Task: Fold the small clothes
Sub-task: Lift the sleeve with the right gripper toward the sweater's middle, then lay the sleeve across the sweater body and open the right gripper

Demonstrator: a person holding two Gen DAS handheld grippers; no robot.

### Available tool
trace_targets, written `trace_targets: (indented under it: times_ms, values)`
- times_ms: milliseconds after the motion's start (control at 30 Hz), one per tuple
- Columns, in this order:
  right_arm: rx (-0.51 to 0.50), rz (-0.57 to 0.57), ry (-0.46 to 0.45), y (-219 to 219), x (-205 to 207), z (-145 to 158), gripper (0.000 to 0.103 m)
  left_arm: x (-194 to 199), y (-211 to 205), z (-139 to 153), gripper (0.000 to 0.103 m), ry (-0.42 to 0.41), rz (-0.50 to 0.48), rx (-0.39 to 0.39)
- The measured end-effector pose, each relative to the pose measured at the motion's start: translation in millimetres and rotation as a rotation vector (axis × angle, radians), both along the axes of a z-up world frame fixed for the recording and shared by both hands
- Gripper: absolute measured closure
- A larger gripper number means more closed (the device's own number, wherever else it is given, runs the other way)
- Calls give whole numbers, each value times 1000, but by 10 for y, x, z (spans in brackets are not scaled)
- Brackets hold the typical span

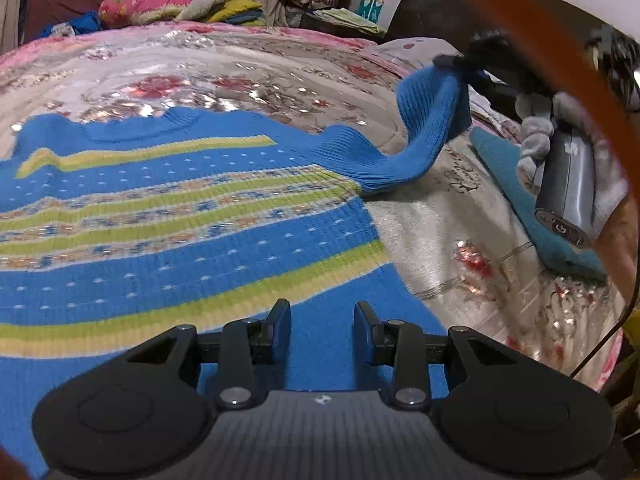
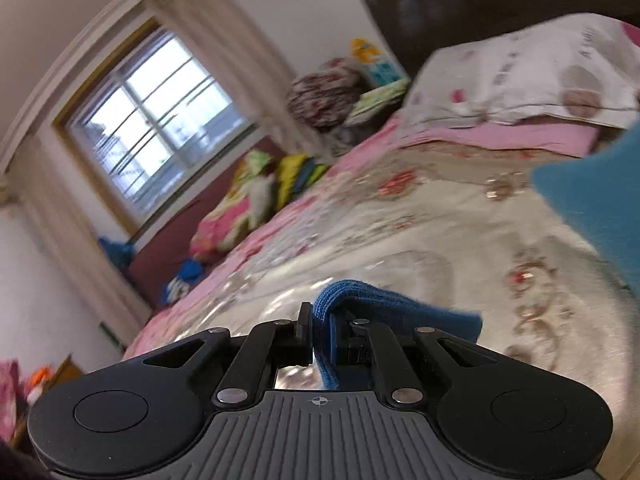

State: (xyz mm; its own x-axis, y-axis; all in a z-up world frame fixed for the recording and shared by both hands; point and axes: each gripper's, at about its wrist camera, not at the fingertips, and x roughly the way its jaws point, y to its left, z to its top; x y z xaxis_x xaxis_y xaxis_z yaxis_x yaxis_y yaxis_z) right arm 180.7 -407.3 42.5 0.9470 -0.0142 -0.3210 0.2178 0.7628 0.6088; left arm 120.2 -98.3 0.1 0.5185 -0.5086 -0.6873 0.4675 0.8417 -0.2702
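Floral bedspread point(image 1: 240, 76) covers the bed, pink border along far edge; shiny patches in the weave. Blue striped sweater point(image 1: 192, 208) lies flat on it, front up, neckline toward far side, green and yellow bands running across the chest. Its right sleeve point(image 1: 424, 128) is lifted off the spread, cuff raised toward the headboard side. Pillow point(image 2: 520, 80) with pale print sits at the head of the bed, on a pink sheet. Heap of coloured bedding point(image 1: 160, 4) piled on a maroon sofa beyond the bed, under a window point(image 2: 156, 120). Folded teal cloth point(image 1: 532, 200) lies on the spread to the right, just beside the lifted sleeve, partly hidden by the gloved hand holding the right tool. Left gripper point(image 1: 322, 320) hovers over the sweater's lower hem, fingers spread apart, nothing between them. Right gripper point(image 2: 320, 332) clenched on the sleeve cuff, blue ribbing bunched between the pads.
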Motion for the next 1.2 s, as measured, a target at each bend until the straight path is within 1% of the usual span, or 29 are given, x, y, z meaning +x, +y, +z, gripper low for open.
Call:
trace_targets:
  times_ms: [100,167,267,400,600,733,833,967,1100,1167,1200]
  values:
    - [-7,59,-8,234,31,38,95,-41,119,3,63,-19,26,26]
    - [-2,103,2,392,93,30,95,-68,230,-5,63,-22,47,21]
    - [-18,159,23,645,161,28,95,-93,422,-37,63,-24,83,-2]
    - [-41,218,47,972,263,35,95,-99,655,-107,62,-4,113,-48]
    - [-116,316,72,1572,392,37,95,-111,891,-57,62,-32,167,-80]
    - [-168,393,75,2015,460,34,95,-111,1062,-31,62,-34,212,-109]
    - [-236,456,101,2352,520,-55,95,-128,1184,-35,62,-29,245,-121]
    - [-400,556,136,2791,508,-235,95,-159,1345,-82,62,-18,293,-126]
    - [-568,626,154,3072,419,-398,94,-141,1471,-127,62,4,334,-160]
    - [-625,647,158,3153,395,-454,91,-137,1506,-128,62,7,345,-169]
    - [-642,669,160,3180,372,-479,91,-135,1514,-132,62,8,348,-172]
